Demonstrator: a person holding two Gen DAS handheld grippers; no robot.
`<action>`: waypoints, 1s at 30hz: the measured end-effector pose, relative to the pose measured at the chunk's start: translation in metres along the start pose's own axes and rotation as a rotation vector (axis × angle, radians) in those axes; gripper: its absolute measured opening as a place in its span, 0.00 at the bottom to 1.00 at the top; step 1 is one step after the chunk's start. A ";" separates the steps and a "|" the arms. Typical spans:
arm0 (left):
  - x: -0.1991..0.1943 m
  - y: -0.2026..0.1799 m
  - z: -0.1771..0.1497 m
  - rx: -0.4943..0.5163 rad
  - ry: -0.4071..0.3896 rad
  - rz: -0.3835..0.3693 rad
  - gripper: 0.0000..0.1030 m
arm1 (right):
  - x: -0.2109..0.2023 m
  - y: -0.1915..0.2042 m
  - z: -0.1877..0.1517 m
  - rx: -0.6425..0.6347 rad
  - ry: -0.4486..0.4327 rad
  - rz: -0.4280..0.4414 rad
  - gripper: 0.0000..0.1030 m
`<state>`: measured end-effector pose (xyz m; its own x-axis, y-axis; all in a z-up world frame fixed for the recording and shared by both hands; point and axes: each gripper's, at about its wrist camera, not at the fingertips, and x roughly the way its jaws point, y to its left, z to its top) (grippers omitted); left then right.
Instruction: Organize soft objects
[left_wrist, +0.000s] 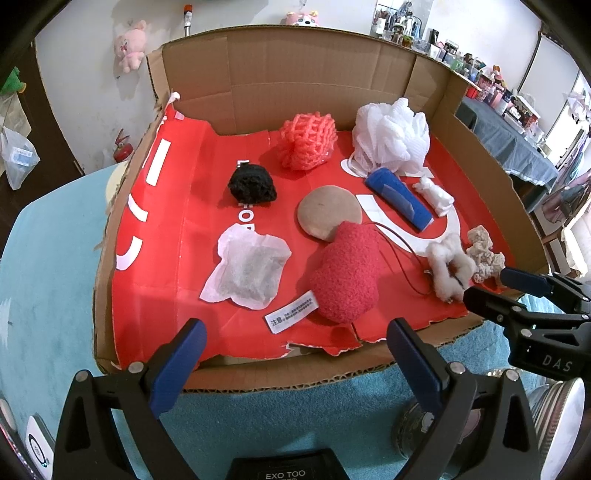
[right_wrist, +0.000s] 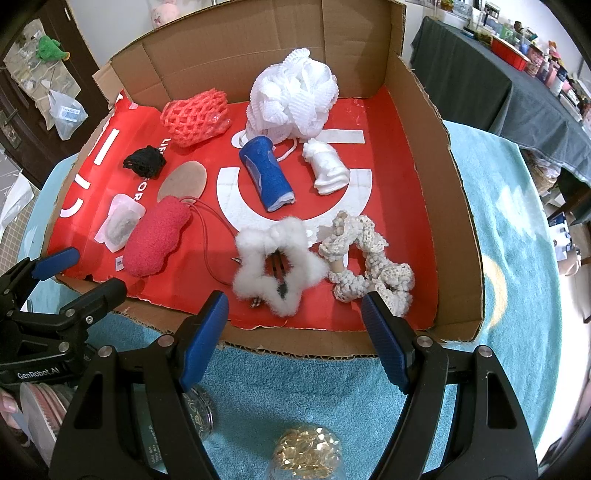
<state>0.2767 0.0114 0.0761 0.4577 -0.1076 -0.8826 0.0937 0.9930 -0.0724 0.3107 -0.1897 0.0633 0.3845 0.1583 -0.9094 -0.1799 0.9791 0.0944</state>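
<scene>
Hovering wide open and empty before the cardboard tray (right_wrist: 424, 155), the right gripper (right_wrist: 295, 317) should descend squarely over the fluffy white star scrunchie (right_wrist: 279, 264) nearest it, while the left gripper (left_wrist: 295, 343) waits equally open.

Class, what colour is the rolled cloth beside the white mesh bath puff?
Blue rolled cloth; right wrist view shows it best.

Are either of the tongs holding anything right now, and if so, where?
Nothing is held. The left tongs and right tongs are both open and empty at the cardboard tray's near edge.
</scene>
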 end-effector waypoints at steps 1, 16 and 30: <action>0.000 0.000 0.000 0.000 0.000 0.000 0.97 | 0.000 0.000 0.000 -0.001 0.000 0.000 0.72; 0.000 0.001 0.000 -0.002 0.000 -0.001 0.97 | 0.000 0.000 0.001 -0.001 -0.003 -0.001 0.72; -0.038 0.010 0.001 -0.041 -0.118 0.023 0.97 | -0.029 -0.003 0.002 -0.044 -0.109 -0.046 0.72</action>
<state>0.2612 0.0254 0.1090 0.5605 -0.0877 -0.8235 0.0466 0.9961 -0.0744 0.3023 -0.1968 0.0902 0.4892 0.1282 -0.8627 -0.1981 0.9796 0.0332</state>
